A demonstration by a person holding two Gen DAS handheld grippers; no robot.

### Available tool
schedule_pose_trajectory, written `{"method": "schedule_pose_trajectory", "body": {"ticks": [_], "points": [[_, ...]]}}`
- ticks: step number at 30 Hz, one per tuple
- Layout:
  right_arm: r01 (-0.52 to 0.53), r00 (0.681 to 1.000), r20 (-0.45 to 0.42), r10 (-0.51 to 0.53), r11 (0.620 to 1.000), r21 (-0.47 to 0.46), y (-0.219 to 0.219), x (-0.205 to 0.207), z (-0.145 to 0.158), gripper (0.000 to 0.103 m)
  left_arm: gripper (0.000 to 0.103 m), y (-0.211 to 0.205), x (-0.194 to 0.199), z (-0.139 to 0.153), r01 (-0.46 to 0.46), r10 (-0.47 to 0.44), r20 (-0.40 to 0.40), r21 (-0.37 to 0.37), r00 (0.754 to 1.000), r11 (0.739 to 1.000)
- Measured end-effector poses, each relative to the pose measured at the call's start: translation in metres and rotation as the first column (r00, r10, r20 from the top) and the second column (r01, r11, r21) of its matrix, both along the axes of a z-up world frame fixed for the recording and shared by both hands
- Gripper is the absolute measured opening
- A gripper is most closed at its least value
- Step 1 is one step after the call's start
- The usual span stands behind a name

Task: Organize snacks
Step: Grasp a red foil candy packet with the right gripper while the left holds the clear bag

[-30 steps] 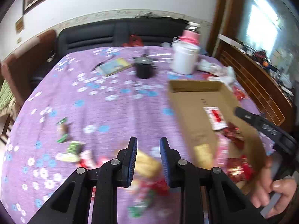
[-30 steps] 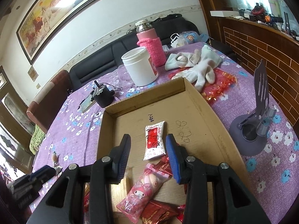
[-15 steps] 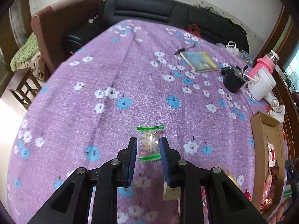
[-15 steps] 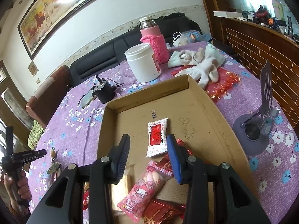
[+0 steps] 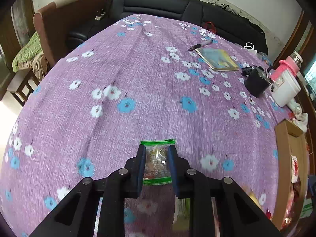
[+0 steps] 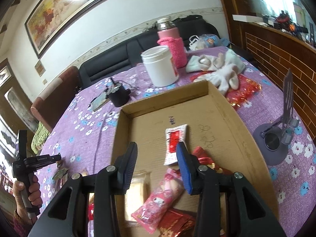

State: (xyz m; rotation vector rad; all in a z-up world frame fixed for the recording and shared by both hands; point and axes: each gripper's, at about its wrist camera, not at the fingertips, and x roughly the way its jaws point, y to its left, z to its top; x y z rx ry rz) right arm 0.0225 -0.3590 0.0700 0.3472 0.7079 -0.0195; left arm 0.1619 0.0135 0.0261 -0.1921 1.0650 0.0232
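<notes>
Your left gripper [image 5: 157, 159] has just been closing, and its blue pads now pinch the green-edged snack packet [image 5: 157, 165] from both sides, where half a second ago the packet lay just ahead of the tips with the jaws standing off it. A second ago this gripper was over by the cardboard box [image 6: 233, 116], above a scatter of wrappers; now it looks out over the open middle of the purple flowered tablecloth [image 5: 122, 73], with the box far off toward the right edge of the table. The packet seems to lie flat on the cloth, not yet lifted. In my judgement the grasp is made, so the next step is to raise it and carry it back across to the box.

Your right gripper [image 6: 158, 156] has hardly shifted: it hangs over the near end of the box with its jaws partly spread and nothing between them. Below it lie the pink cartoon pouch [image 6: 158, 199], the red-and-white sachet [image 6: 174, 144] and some red wrappers [image 6: 177, 222], already sorted in. More packets wait on the cloth outside the box's left wall.
</notes>
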Motion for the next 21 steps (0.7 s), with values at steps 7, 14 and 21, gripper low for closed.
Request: {"method": "schedule_pose_trajectory", "body": {"ticks": [7,14,21], "points": [[-0.24,0.971,-0.002,0.241,0.967,0.089,0.056,-0.003,-0.002,0.041,0.02,0.005,-0.038,0.005,-0.009,0.009,0.001,0.069,1.0,0.998],[-0.493,0.869,-0.031,0.495,0.868,0.055,0.135,-0.013,-0.014,0.041,0.021,0.002,-0.034,-0.003,0.018,-0.026,0.069,0.108,0.997,0.994],[-0.624,0.778,-0.046,0.626,0.78,0.048,0.172,-0.026,-0.021,0.041,0.021,-0.001,-0.027,-0.007,0.014,-0.03,0.11,0.144,0.994,0.989]]}}
